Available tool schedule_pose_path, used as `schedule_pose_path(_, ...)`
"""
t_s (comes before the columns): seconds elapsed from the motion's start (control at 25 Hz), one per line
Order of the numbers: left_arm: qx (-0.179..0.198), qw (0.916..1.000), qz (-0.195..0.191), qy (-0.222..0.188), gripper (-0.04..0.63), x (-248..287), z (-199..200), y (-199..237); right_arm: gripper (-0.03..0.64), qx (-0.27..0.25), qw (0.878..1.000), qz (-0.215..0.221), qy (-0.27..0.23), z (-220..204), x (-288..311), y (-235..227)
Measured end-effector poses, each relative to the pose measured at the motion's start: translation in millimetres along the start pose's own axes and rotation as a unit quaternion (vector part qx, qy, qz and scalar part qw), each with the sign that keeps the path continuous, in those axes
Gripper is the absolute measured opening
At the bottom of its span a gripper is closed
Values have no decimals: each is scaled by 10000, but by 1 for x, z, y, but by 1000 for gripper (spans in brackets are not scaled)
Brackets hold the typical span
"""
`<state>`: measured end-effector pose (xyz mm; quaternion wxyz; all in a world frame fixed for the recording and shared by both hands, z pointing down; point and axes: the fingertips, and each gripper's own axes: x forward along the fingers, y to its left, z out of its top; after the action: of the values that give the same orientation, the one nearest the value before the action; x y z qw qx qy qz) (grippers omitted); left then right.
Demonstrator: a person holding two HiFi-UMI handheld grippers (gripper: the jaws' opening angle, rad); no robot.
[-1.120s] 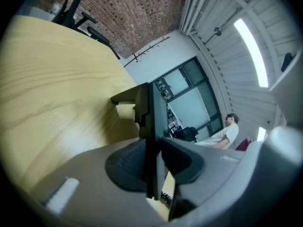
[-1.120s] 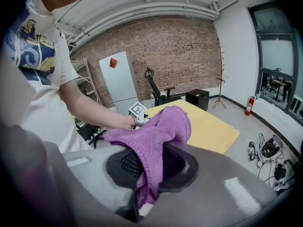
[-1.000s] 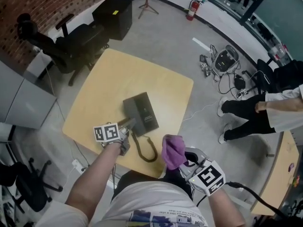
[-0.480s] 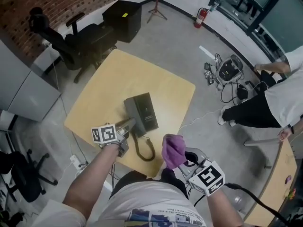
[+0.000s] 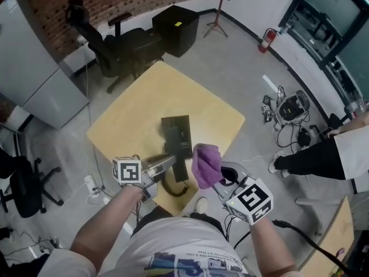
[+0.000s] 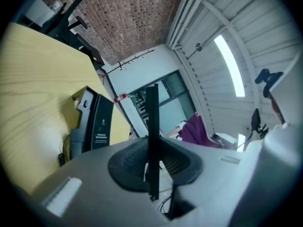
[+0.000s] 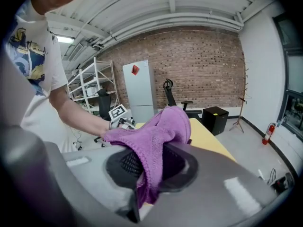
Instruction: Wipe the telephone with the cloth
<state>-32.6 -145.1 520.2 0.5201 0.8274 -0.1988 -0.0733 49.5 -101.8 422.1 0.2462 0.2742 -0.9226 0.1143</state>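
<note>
A dark desk telephone (image 5: 177,133) lies on the square yellow table (image 5: 132,120), and its base also shows in the left gripper view (image 6: 97,122). My left gripper (image 5: 167,160) is at the telephone's near end. Its jaws are closed on the dark handset (image 5: 180,169), which shows only as a thin dark edge between the pads (image 6: 152,164). The coiled cord (image 5: 172,189) loops below. My right gripper (image 5: 214,175) is shut on a purple cloth (image 5: 204,163), bunched between its pads (image 7: 147,167) just right of the handset.
A black office chair (image 5: 124,39) and a black box (image 5: 176,21) stand beyond the table. A grey cabinet (image 5: 34,68) is at the left. At the right, cables and gear (image 5: 291,111) lie on the floor beside a person's legs (image 5: 314,157).
The right gripper and cloth have moved up and left, close beside the telephone. The left gripper has stayed at the telephone's near end. The head view has shifted.
</note>
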Motion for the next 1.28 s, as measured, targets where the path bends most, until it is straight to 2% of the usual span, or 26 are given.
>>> schedule_pose_path(0.36,-20,9999,-139,-71,76,12,-30,-40,43,-483,9966,662,10,26,20,-18)
schedule_pose_path(0.8,6,9982,5,-598,77,15,-32,-50,43,-735,9868,1382,412,-8,9,3)
schedule_pose_path(1.16,-15,9962,18,-873,77,12,-23,-55,43,-728,9814,1627,711,-46,-17,26)
schedule_pose_path(1.28,40,9965,1,-838,77,11,-21,-57,43,-724,9830,1578,594,-39,-23,26)
